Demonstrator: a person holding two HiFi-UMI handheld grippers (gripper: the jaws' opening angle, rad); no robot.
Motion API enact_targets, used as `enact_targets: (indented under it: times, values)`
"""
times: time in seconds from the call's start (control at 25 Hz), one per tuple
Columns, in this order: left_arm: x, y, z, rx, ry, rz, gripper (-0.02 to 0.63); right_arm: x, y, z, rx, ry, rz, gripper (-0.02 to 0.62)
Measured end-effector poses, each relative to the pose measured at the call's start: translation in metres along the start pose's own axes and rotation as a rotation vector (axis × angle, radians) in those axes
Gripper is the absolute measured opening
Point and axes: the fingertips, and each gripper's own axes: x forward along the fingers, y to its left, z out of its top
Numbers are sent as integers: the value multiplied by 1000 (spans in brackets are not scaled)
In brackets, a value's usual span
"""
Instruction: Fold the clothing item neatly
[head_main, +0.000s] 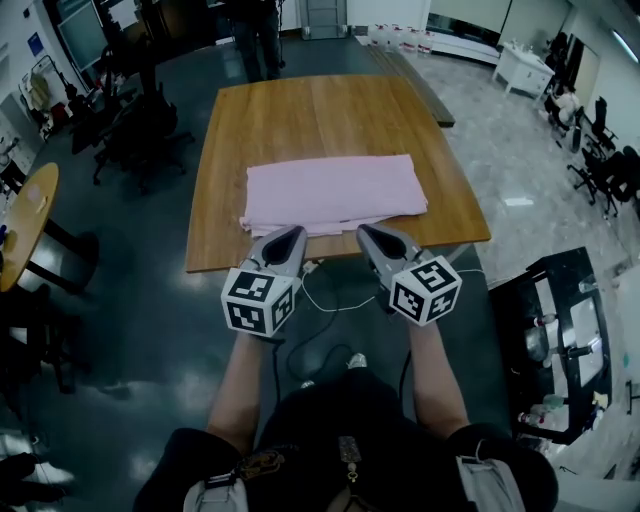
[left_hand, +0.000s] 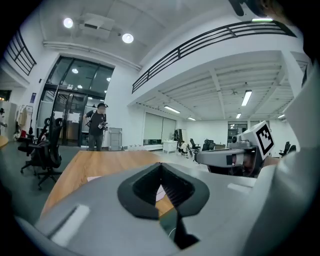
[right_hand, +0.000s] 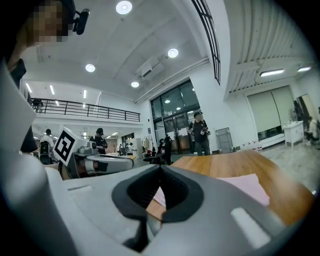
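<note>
A pink garment (head_main: 335, 193) lies folded into a flat rectangle on the near half of the wooden table (head_main: 310, 110). Both grippers hang side by side just above the table's near edge, pulled back from the cloth. My left gripper (head_main: 290, 238) has its jaws shut with nothing between them, and a sliver of pink cloth (left_hand: 159, 192) shows beyond its tips (left_hand: 160, 165). My right gripper (head_main: 368, 234) is also shut and empty; the folded garment (right_hand: 245, 186) lies ahead of it on the table (right_hand: 235, 165).
Office chairs (head_main: 130, 130) stand left of the table and a round table (head_main: 25, 220) is at the far left. A person (head_main: 258, 35) stands beyond the far end. A cable (head_main: 320, 300) trails on the floor below the grippers. A dark cart (head_main: 565, 340) stands at right.
</note>
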Motion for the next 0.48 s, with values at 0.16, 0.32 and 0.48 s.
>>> enact_targets:
  times: [0.16,0.32,0.48]
  values:
    - [-21,2,-6,-10,7,-18,8,-1,26,-5,19,-11,-20,2]
    - [-36,4,-9,0,15,-29,8,3,45,-9,19,-13,-34,2]
    - [-51,5,-13,-2,24,-32,8,2,58,-8,19,-11,-54,2]
